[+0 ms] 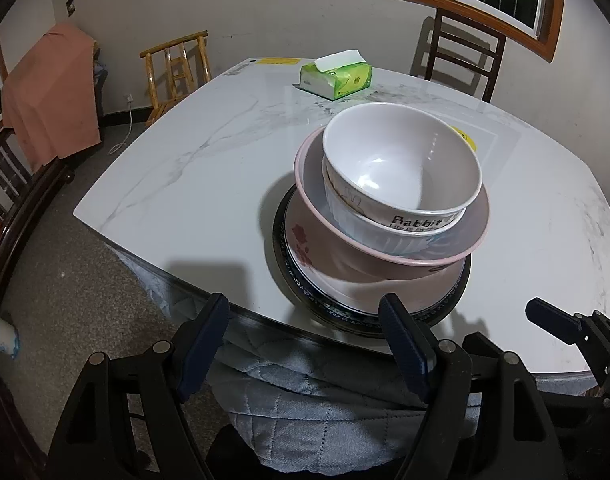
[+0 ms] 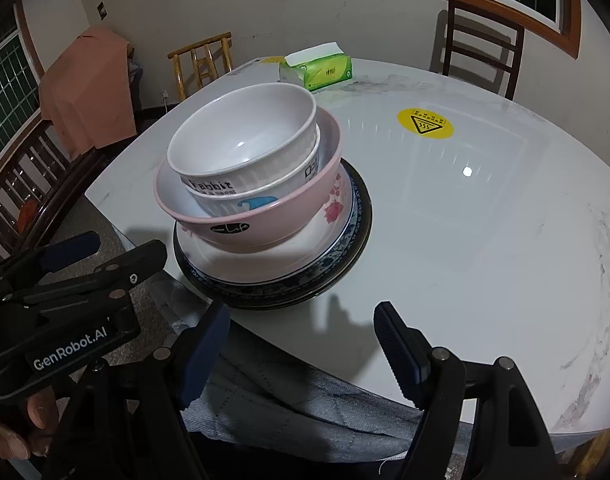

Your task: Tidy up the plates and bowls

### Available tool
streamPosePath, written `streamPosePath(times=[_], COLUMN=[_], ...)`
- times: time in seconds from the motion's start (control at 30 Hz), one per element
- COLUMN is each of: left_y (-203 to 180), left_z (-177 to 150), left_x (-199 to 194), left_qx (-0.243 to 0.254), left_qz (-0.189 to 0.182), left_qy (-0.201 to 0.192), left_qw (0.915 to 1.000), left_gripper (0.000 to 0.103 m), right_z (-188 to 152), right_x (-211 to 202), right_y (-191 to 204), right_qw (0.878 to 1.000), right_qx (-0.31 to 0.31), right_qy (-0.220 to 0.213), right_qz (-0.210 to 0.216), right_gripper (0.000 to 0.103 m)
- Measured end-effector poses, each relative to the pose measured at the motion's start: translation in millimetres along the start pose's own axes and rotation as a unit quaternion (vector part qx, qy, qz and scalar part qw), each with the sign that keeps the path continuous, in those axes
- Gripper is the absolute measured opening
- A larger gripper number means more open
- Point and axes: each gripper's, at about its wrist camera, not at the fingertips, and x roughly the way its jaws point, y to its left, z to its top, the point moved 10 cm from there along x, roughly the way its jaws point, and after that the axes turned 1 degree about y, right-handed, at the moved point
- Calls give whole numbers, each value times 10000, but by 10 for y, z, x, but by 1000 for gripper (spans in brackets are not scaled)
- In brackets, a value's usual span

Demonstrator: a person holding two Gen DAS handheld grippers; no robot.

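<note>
A stack of dishes stands near the front edge of the marble table (image 1: pixel 193 168). A dark-rimmed plate (image 1: pixel 297 284) is at the bottom, a flowered plate (image 1: pixel 305 240) on it, then a pink bowl (image 1: pixel 385 248), a ribbed white bowl (image 1: pixel 369 228), and a white "Rabbit" bowl (image 1: pixel 401 160) on top. The right wrist view shows the same stack: pink bowl (image 2: pixel 265 216), "Rabbit" bowl (image 2: pixel 245 140), dark-rimmed plate (image 2: pixel 345 268). My left gripper (image 1: pixel 305 320) is open and empty, just in front of the stack. My right gripper (image 2: pixel 301 328) is open and empty, to the stack's front right.
A green tissue box (image 1: pixel 337 78) lies at the table's far side. A yellow warning sticker (image 2: pixel 425 122) marks the table's middle. A dark chair (image 1: pixel 461 56) and a bamboo chair (image 1: pixel 177 72) stand behind the table. A cloth-draped chair (image 1: pixel 49 92) is at the left.
</note>
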Motion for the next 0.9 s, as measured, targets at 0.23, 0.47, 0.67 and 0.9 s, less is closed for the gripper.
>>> streamPosePath(times=[0.23, 0.47, 0.67, 0.9], left_y=[-53, -69, -87, -102], left_z=[2, 10, 16, 20], left_x=[-7, -14, -20, -15], left_qx=[23, 33, 26, 43], left_qz=[-41, -40, -82, -122], left_qy=[-24, -58, -79, -72], left_qw=[10000, 10000, 9999, 9999], left_gripper=[74, 74, 74, 74], right_z=[-4, 12, 22, 21], right_x=[19, 34, 46, 45], right_y=[39, 48, 34, 28], right_qw=[10000, 10000, 10000, 10000], right_qx=[-72, -63, -32, -28], right_qy=[36, 33, 37, 57], right_qz=[-1, -21, -51, -64], right_gripper=[77, 77, 77, 77])
